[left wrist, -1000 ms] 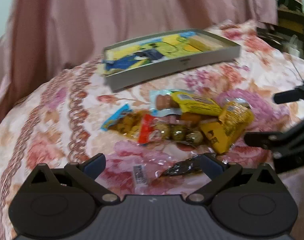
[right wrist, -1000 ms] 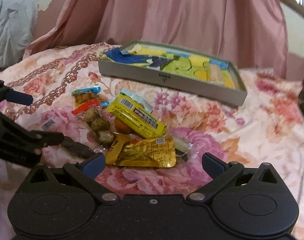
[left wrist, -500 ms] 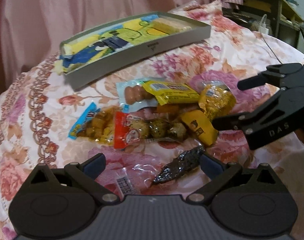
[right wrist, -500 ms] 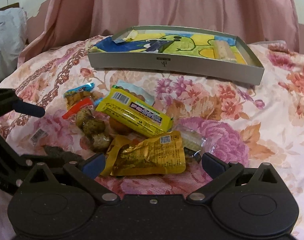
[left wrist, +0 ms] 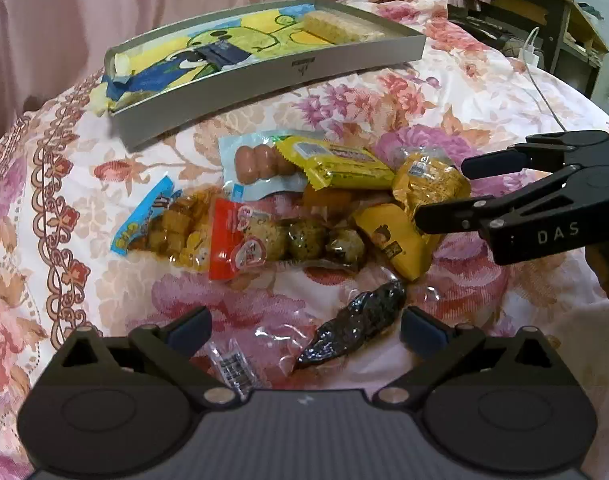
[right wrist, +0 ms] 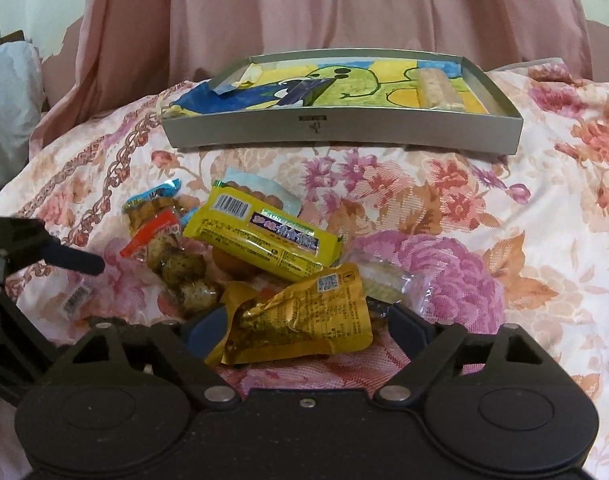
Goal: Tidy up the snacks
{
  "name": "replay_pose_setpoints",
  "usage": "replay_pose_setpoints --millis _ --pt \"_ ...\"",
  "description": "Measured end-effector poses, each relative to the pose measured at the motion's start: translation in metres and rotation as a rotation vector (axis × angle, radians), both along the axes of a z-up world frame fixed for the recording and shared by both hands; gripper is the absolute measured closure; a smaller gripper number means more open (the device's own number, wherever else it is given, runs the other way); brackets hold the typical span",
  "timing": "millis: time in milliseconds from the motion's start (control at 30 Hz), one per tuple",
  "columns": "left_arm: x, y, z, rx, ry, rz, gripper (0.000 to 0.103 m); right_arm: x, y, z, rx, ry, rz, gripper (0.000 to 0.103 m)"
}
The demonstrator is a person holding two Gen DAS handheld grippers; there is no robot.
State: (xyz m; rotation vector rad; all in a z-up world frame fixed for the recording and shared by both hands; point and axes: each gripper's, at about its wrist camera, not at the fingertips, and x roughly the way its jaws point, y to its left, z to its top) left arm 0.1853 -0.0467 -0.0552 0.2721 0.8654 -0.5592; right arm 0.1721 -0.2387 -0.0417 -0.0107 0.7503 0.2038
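Poised over a floral bedspread [right wrist: 504,208]: right gripper [right wrist: 304,320], jaws just narrowing around a gold foil packet [right wrist: 304,320], pads seemingly not yet pressing. Left gripper [left wrist: 304,328] spread wide about a dark clear-wrapped snack [left wrist: 356,324], untouched. Heaped between both, near the grey tray [right wrist: 344,132] with 1 pale bar, apparently awaiting sorting.

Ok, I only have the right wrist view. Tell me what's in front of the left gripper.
Observer: A dark crinkled packet lies between the fingers of the open left gripper, untouched.
Operator: Describe my right gripper from that side.
Observer: The right gripper has just been closing, its jaws open around the gold packet.
Operator: Check the blue packet under the yellow bar.
Observer: The light blue packet shows sausages beside the yellow bar.
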Motion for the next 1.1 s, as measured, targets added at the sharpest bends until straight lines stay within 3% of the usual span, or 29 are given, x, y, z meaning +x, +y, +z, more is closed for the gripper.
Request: replay_pose_setpoints --millis 433,700,967,1100 --pt "-0.004 0.003 0.005 -0.009 0.039 0.027 0.001 -0.003 -0.001 0.003 -0.001 0.019 0.002 0.043" --pt "-0.015 0.007 0.011 -0.021 0.080 0.046 0.002 -0.010 0.001 0.008 -0.005 0.032 0.040 0.064" --pt "-0.036 0.002 0.015 -0.021 0.142 0.026 0.004 -0.024 0.006 0.012 0.007 0.090 0.172 0.068" --pt "-0.046 -0.006 0.018 0.000 0.125 0.015 0.004 -0.035 0.008 0.016 -0.001 0.089 0.222 0.065"
